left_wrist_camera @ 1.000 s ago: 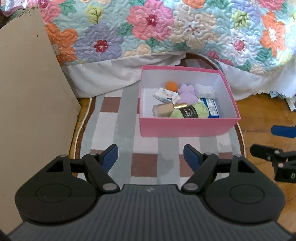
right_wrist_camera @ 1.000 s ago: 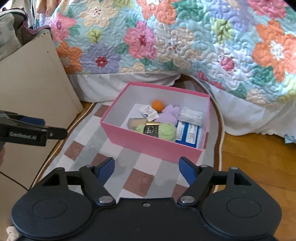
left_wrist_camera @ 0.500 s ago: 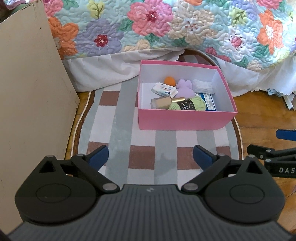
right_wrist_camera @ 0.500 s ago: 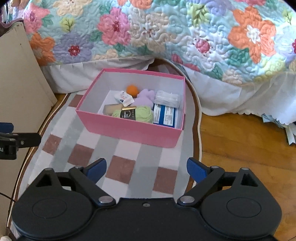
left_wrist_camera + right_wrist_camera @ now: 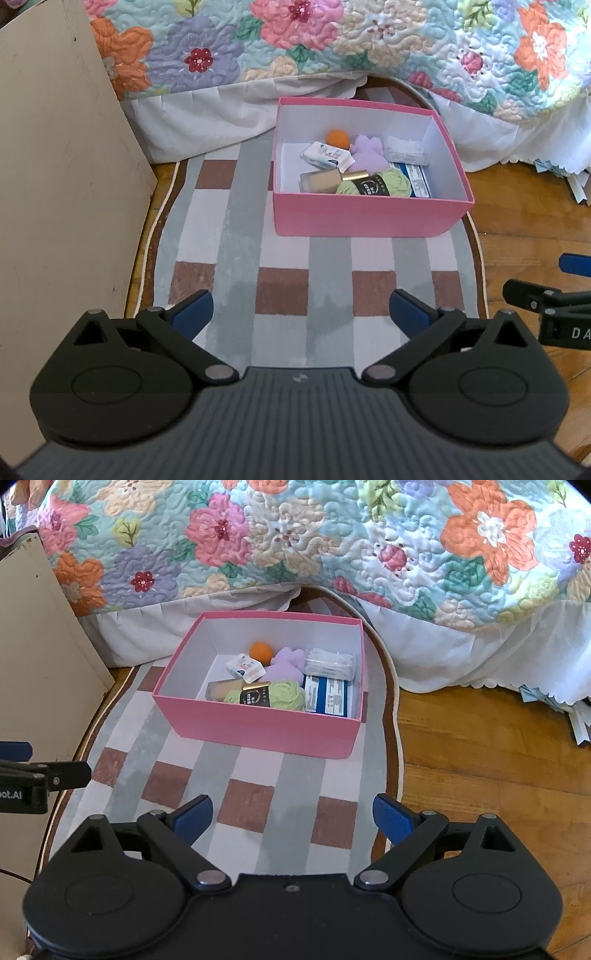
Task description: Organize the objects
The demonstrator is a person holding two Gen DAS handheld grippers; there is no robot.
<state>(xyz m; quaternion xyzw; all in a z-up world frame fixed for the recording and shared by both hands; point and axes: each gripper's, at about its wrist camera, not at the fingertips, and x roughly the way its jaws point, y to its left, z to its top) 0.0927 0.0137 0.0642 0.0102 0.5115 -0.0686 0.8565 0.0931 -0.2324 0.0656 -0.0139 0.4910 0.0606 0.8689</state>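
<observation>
Box: pink box (image 5: 369, 221), open-topped, standing on the checked rug (image 5: 236, 258) near the bed.
Contents: green yarn (image 5: 388, 184), orange ball (image 5: 338, 138), purple soft toy (image 5: 367, 153), white packet (image 5: 327, 155), tan bottle (image 5: 321, 181), blue-and-white carton (image 5: 327, 698), clear packet (image 5: 330, 662).
Bed: flowered quilt (image 5: 332, 546) with a white skirt, behind the box.
Left gripper (image 5: 301, 308): over the rug, short of the box; jaws wide and opening, nothing between them.
Right gripper (image 5: 293, 814): over the rug's near edge; jaws wide, empty.
Left side: beige panel (image 5: 55, 166), upright.

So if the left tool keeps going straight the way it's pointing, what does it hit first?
Probably the checked rug, in front of the pink box. The left tool is empty, jaws opening, with nothing before it; depth is unclear.
</observation>
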